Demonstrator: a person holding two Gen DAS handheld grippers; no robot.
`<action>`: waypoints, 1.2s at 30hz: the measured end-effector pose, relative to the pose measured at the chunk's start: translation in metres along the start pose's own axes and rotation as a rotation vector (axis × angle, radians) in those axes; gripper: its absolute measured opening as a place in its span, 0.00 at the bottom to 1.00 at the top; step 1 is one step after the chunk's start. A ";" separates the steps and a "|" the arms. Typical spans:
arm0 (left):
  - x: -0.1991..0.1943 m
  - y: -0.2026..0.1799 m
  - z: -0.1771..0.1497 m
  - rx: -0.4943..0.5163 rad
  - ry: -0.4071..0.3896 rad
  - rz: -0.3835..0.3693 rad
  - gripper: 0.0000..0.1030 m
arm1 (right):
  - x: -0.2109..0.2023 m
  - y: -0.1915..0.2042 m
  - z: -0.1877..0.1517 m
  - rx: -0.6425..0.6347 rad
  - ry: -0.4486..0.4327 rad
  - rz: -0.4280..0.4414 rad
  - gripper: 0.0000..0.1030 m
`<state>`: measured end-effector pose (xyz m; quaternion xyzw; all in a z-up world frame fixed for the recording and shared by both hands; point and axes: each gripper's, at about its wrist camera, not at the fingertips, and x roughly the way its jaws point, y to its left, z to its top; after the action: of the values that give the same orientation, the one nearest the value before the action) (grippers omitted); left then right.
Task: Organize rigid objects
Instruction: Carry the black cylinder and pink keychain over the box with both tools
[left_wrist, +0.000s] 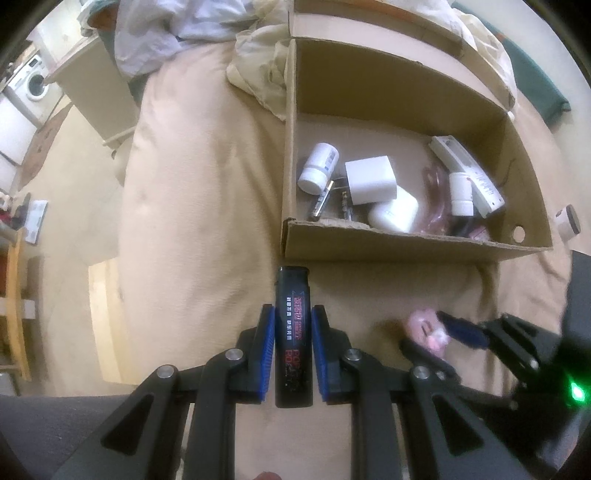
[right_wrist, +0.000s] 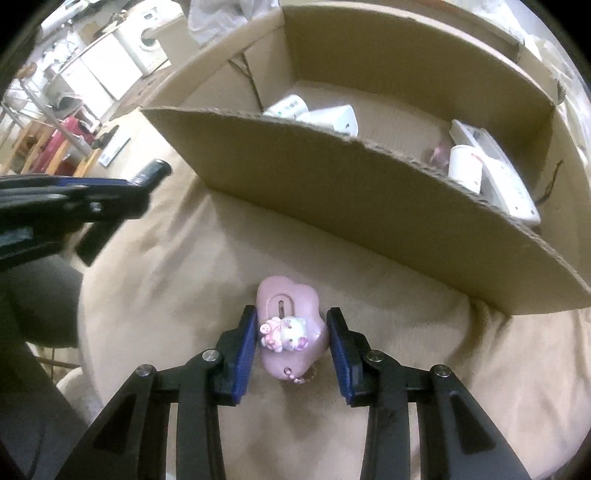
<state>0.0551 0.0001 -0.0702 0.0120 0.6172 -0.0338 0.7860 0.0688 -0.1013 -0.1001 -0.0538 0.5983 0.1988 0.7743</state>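
My left gripper (left_wrist: 293, 314) is shut on a black lighter (left_wrist: 293, 332) with red print, held upright just short of the cardboard box's (left_wrist: 406, 247) near wall. My right gripper (right_wrist: 291, 314) is shut on a pink cloud-shaped trinket (right_wrist: 290, 325) with a small white cat figure on top, just above the beige bedding. In the left wrist view the right gripper (left_wrist: 439, 332) and the pink trinket (left_wrist: 424, 328) show at lower right. The box holds a white bottle (left_wrist: 317, 166), a white charger block (left_wrist: 369, 181), a white case (left_wrist: 393, 214) and other small items.
The box (right_wrist: 369, 206) rests on a beige quilt (left_wrist: 203, 184) on a bed. Crumpled cloth (left_wrist: 258, 70) lies behind the box. A small white round object (left_wrist: 567, 223) sits right of the box. The left gripper's arm (right_wrist: 74, 199) shows at left in the right wrist view.
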 end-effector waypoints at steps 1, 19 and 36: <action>0.000 -0.001 0.000 0.001 -0.003 0.003 0.17 | -0.004 -0.001 -0.003 0.004 -0.006 0.006 0.38; -0.042 -0.014 0.009 0.047 -0.125 -0.050 0.17 | -0.081 -0.053 -0.001 0.182 -0.195 0.068 0.38; -0.075 -0.038 0.080 0.095 -0.209 -0.089 0.08 | -0.129 -0.124 0.048 0.277 -0.327 0.037 0.38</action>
<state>0.1128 -0.0395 0.0221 0.0184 0.5296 -0.0991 0.8422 0.1323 -0.2304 0.0163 0.0970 0.4872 0.1352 0.8573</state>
